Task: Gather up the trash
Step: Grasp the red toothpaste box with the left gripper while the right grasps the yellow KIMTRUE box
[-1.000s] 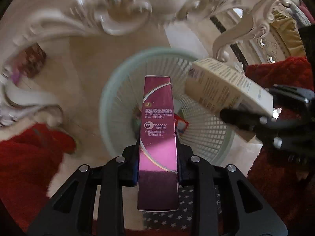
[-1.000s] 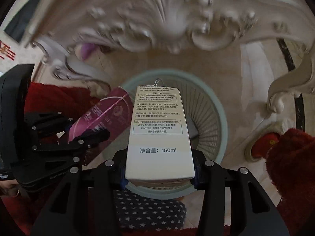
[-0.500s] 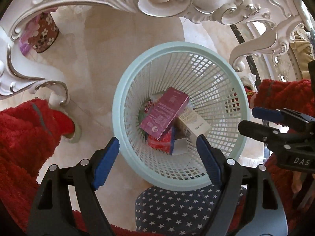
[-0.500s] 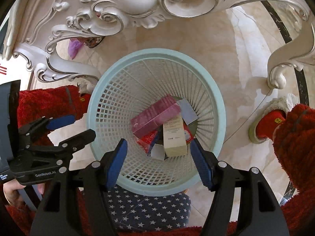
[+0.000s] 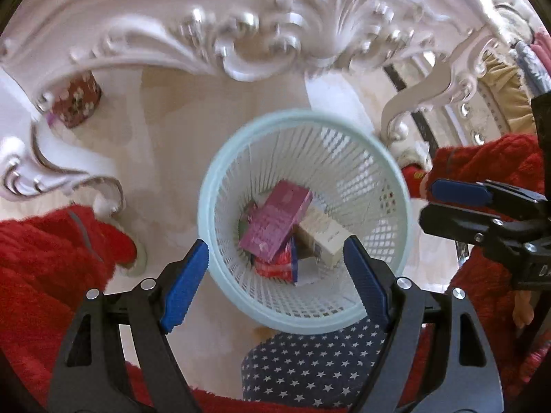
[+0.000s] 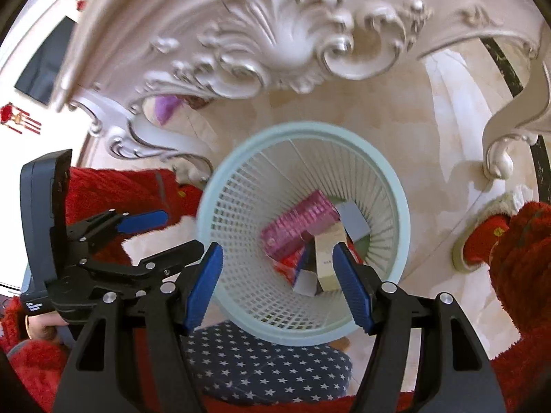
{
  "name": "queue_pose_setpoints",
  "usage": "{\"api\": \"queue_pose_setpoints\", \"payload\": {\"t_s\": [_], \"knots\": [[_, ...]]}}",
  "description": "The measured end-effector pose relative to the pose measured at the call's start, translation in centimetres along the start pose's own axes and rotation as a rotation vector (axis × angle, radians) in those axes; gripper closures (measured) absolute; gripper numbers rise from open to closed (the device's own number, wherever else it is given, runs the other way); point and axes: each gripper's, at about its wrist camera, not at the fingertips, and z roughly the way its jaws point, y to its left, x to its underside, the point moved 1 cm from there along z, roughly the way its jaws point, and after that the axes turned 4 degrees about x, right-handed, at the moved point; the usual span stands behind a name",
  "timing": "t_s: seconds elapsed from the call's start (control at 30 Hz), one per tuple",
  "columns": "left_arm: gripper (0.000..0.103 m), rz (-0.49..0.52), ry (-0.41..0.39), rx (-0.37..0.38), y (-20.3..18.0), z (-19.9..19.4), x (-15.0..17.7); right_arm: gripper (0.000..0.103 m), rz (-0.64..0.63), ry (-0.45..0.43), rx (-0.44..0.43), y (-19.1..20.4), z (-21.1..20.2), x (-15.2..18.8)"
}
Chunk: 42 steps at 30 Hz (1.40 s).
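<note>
Beige marble floor (image 5: 165, 158), mint basket (image 5: 220, 179) on it

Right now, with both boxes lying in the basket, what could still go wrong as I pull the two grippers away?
1. The left gripper and right gripper, both open and empty, hang close side by side over the pale green basket; they could knock together.
2. A low finger could catch the light-looking basket's rim and tip it.
3. The carved white table edge is close above; lifting fast might hit it.
</note>
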Motion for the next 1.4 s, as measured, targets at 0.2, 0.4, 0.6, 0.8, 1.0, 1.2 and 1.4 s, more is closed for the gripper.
{"api": "queue_pose_setpoints", "payload": {"t_s": [0.2, 0.4, 0.6, 0.8, 1.0, 1.2, 1.4], "knots": [[0.024, -0.012, -0.18, -0.034, 0.7, -7.0, -1.5, 0.04, -0.089, -0.22, 0.018, 2.0, -6.6, -0.9], [0.023, -0.061, -0.344, -0.06, 2.9, -15.9, -7.4, 0.027, -0.102, -0.453, 0.066, 3.0, -13.3, -5.4], [0.019, -0.229, -0.499, -0.103, 6.9, -19.6, -18.1, 0.021, -0.126, -0.597, 0.18, 2.7, -15.7, -13.5], [0.019, -0.504, -0.511, -0.067, 11.2, -17.8, -31.3, 0.021, -0.128, -0.588, 0.261, 2.4, -13.6, -25.1], [0.019, -0.647, -0.462, -0.113, 13.6, -13.4, -40.8, 0.021, -0.141, -0.539, 0.345, 1.5, -10.7, -35.1], [0.019, -0.684, -0.397, -0.175, 15.4, -10.4, -45.0, 0.021, -0.121, -0.503, 0.318, 1.4, -8.7, -39.7], [0.019, -0.673, -0.352, -0.186, 15.9, -8.2, -47.1, 0.021, -0.079, -0.471, 0.322, 0.9, -5.9, -42.8]]}}
